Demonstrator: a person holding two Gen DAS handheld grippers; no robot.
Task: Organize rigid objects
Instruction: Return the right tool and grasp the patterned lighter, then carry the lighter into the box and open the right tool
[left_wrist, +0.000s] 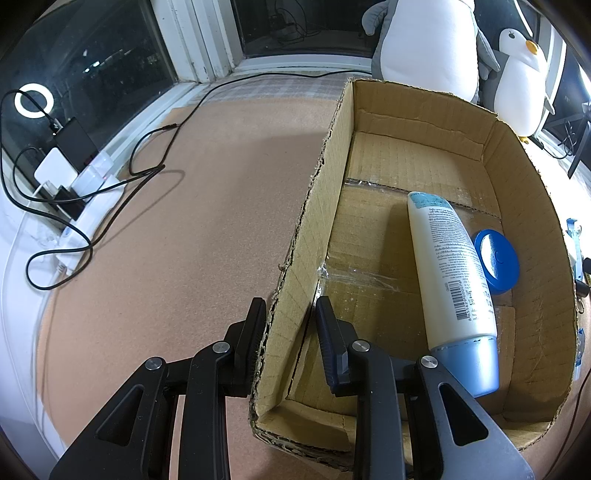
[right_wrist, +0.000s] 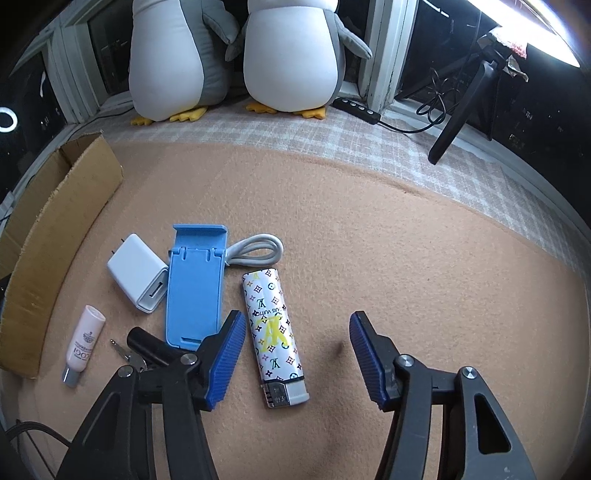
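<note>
Two grippers are seen: the left gripper (left_wrist: 290, 321) is clamped on the box wall (left_wrist: 295, 266); the right gripper (right_wrist: 297, 349), jaws apart, is held over the lighter (right_wrist: 273, 332).

The cardboard box (left_wrist: 413, 155) stands open-topped, so there is a way in from above. Its floor toward twelve o'clock lies bare; the lotion bottle (left_wrist: 452, 266) and blue lid (left_wrist: 496, 260) crowd three o'clock. By the lighter (right_wrist: 273, 332), open cloth (right_wrist: 406, 258) spreads from one to four o'clock, while the phone stand (right_wrist: 194, 291), charger (right_wrist: 138, 271) and pink tube (right_wrist: 83, 341) block nine to eleven.
</note>
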